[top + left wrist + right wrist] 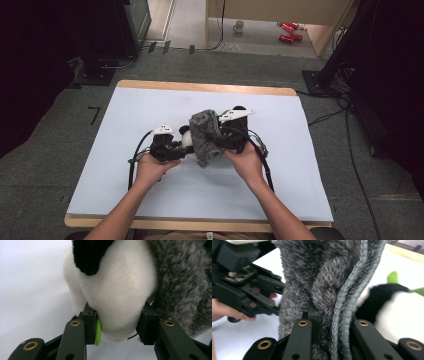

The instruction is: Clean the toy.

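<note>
Left gripper view shows my left gripper pinching the white belly of the plush panda, pads pressed into the soft body. Just beyond it, my right gripper is clamped tight on a bunched fold of the grey fuzzy garment, near its corded hem. Both sit around the middle of the table, a little toward its far edge. To dress the toy well, I judge I should hold the panda steady and draw the garment slowly over it, keeping the hem from twisting.

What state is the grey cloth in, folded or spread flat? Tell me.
Bunched, not flat: the grey cloth hangs in thick folds, pinched by the right gripper.
</note>
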### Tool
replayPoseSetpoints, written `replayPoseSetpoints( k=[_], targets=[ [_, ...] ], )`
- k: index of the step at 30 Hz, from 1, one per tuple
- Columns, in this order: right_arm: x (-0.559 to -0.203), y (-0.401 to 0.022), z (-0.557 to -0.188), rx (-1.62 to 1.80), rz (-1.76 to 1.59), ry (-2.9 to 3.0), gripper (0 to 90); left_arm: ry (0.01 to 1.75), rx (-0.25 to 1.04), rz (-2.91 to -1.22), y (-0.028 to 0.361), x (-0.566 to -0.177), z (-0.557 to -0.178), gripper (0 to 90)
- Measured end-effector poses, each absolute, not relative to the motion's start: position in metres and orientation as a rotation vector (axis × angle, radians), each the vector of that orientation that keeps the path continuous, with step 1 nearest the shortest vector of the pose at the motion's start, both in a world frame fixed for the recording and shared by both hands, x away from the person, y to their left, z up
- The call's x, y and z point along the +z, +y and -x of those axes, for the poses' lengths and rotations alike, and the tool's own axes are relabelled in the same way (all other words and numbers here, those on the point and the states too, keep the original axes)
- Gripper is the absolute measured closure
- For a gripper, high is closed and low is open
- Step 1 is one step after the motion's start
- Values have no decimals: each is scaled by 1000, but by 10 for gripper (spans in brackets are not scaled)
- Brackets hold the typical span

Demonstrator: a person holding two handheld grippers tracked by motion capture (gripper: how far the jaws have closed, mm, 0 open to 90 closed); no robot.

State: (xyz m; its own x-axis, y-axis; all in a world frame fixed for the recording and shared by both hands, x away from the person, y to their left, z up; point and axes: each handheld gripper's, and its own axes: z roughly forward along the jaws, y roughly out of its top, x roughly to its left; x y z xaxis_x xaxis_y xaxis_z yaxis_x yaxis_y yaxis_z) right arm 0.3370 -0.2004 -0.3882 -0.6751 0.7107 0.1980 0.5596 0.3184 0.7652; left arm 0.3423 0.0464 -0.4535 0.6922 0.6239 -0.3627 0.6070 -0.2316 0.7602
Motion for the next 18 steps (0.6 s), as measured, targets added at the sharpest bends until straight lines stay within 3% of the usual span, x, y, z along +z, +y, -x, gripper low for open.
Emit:
replayPoseSetpoints(
  k=[18],
  targets=[
    [-379,-250,-345,1282,-1302,2302,781,955,28,-1890,53,-457,-357,582]
  ],
)
